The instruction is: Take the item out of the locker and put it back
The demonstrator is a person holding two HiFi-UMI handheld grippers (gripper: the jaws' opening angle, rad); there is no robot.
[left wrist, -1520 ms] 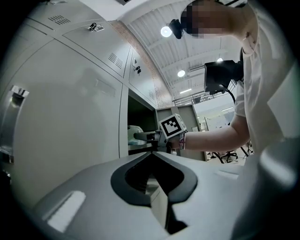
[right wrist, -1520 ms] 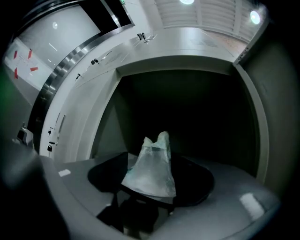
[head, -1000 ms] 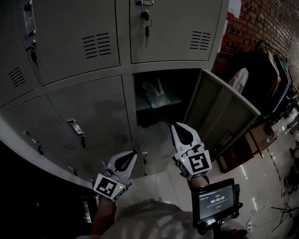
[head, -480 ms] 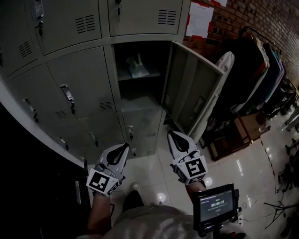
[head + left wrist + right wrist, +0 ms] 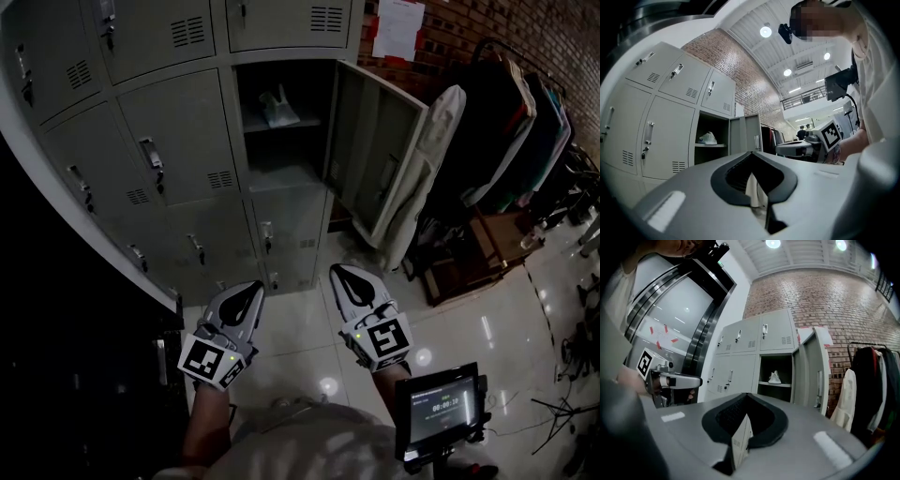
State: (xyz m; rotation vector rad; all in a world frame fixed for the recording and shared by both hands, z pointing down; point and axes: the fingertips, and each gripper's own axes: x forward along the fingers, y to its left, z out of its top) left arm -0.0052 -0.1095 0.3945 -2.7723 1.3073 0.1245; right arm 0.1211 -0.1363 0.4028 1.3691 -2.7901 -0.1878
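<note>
Now: open locker compartment in far grey bank, door swung right. White item alone on its shelf, well apart from both tongs. Left gripper and right gripper low over floor, jaws pressed together, empty. Ceiling lamps caught only by left gripper view; small screen near right wrist only by head view.

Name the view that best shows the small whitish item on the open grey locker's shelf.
Left gripper view: the whitish item is largest and brightest there. The right gripper view shows it smaller, straight on; the head view shows it dim, from above.
</note>
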